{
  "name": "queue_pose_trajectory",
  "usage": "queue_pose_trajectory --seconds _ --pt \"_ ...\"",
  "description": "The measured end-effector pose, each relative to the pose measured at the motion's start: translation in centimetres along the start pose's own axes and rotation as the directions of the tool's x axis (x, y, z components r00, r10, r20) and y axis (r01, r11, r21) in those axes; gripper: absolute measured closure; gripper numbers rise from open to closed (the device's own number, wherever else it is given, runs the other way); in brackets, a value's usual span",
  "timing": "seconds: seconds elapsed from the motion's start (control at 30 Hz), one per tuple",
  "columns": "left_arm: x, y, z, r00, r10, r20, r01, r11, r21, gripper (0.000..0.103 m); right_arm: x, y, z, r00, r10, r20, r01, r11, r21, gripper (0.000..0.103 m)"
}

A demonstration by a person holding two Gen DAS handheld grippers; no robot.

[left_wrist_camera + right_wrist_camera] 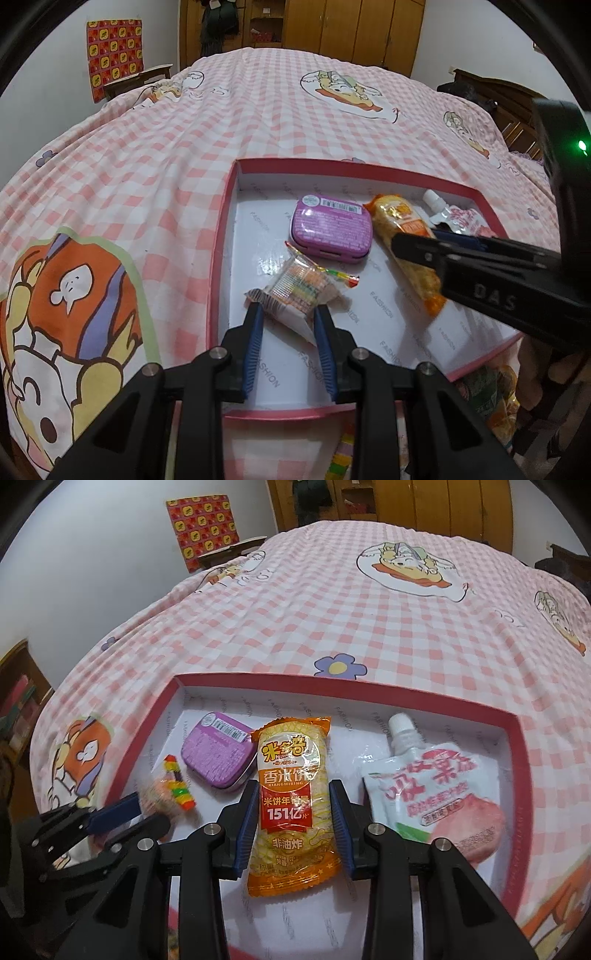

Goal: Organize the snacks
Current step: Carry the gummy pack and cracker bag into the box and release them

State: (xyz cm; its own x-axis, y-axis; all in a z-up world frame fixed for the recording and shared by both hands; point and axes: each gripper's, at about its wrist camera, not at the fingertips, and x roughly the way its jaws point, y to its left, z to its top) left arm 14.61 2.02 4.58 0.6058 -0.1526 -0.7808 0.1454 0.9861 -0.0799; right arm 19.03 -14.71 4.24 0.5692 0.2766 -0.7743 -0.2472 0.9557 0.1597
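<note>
Inside the pink box on the bed, our right gripper pinches the light, crackly rice cracker packet at mid-length, gently since it crushes easily, while our left gripper pinches the soft candy bag.

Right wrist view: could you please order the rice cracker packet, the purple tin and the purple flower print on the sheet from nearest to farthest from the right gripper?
1. rice cracker packet, between the right gripper fingers.
2. purple tin, ahead-left in the box.
3. purple flower print, beyond the box's far wall.
</note>
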Motion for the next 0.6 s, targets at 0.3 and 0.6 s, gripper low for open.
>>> queue_pose_trajectory --seconds 0.3,0.6 --pt "0.24 -0.58 -0.26 1.000 0.000 -0.006 0.000 1.000 0.017 0.074 0.65 0.29 0.50 1.000 -0.029 -0.003 0.029 1.000 -0.004 0.065" --pt "0.23 -0.68 -0.42 1.000 -0.005 -0.001 0.005 1.000 0.010 0.074 0.61 0.06 0.58 0.999 -0.033 -0.003 0.033 0.999 0.020 0.065"
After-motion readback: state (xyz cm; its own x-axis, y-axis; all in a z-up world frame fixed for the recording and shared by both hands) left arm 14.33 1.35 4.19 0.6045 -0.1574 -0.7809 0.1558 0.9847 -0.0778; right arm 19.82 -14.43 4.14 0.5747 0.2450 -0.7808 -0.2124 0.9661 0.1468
